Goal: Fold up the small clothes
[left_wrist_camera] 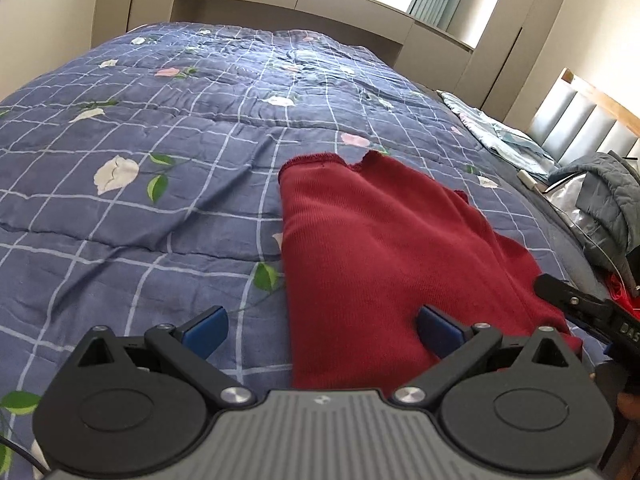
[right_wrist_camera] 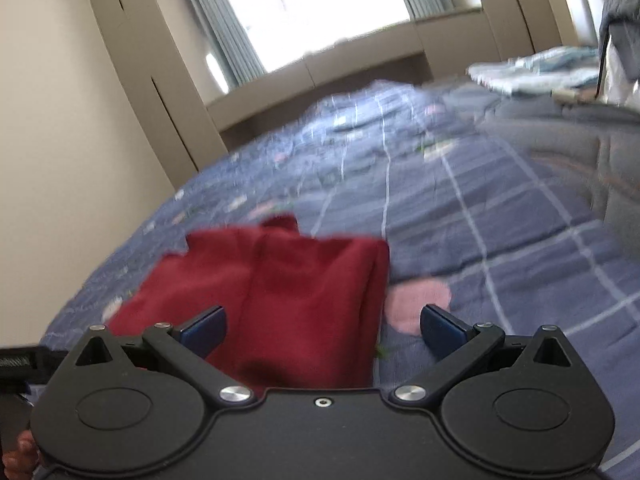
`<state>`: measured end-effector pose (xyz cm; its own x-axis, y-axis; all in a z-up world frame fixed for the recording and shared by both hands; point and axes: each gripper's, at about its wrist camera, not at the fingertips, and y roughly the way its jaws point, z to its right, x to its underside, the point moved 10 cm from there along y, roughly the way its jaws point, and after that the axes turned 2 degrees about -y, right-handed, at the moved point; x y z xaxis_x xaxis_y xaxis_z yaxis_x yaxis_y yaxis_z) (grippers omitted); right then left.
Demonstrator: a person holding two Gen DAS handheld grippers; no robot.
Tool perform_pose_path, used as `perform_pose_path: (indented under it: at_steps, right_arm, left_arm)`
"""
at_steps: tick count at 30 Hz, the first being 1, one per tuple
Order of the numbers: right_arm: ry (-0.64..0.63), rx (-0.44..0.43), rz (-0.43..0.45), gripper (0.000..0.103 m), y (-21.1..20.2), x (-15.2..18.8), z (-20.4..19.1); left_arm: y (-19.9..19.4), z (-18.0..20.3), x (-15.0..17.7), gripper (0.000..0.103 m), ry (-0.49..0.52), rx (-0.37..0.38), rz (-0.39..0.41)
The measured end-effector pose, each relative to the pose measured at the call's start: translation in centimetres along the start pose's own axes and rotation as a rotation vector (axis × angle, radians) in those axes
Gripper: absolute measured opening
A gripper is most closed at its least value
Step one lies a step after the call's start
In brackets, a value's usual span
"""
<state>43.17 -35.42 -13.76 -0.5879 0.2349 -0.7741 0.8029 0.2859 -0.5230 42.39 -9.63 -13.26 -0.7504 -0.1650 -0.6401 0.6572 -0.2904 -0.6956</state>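
Near edge of the bed: red garment (left_wrist_camera: 380, 248) lying partly folded on the blue checked quilt (left_wrist_camera: 160, 200), long axis running away toward the far edge, hem end farthest off.
Left gripper (left_wrist_camera: 322, 326): fingers spread wide, holding nothing, straddling the garment's left edge low over the near end.
Right gripper (right_wrist_camera: 322, 326): fingers likewise parted and empty, over the garment's right edge; view blurred, so contact with the cloth impossible to tell.
Likely step: reaching for the near corners to carry them toward the far hem.
Risk, quilt: soft and wrinkled, easily pinched together with the cloth and dragged up into the fold.
Risk, layers: doubled fabric; catching only the top layer likely to skew the fold.
Risk, grippers: close together at the near end, collision possible.
Open room: broad bare quilt to the left and beyond the far hem.
Crowded side: grey jacket (left_wrist_camera: 608, 196) and pale folded fabric (left_wrist_camera: 500, 136) along the right edge of the bed.
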Motion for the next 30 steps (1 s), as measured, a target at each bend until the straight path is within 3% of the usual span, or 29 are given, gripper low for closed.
perform_pose_path:
  at_steps: [10, 16, 24, 30]
  right_arm:
    - [0.003, -0.021, 0.024, 0.103, -0.1, 0.3, 0.0]
    - [-0.017, -0.117, 0.029, 0.102, -0.4, 0.4, -1.0]
    - [-0.022, -0.113, 0.004, 0.103, -0.1, 0.6, -1.2]
    - [-0.06, -0.078, -0.012, 0.103, 0.4, 0.9, -1.5]
  left_arm:
    - [0.5, -0.4, 0.5, 0.103, -0.035, 0.019, 0.007]
    - [0.5, -0.4, 0.5, 0.103, -0.036, 0.019, 0.01]
    - [0.7, -0.5, 0.8, 0.103, -0.044, 0.037, 0.034]
    - [0.5, -0.9, 1.4, 0.103, -0.047, 0.088, 0.12]
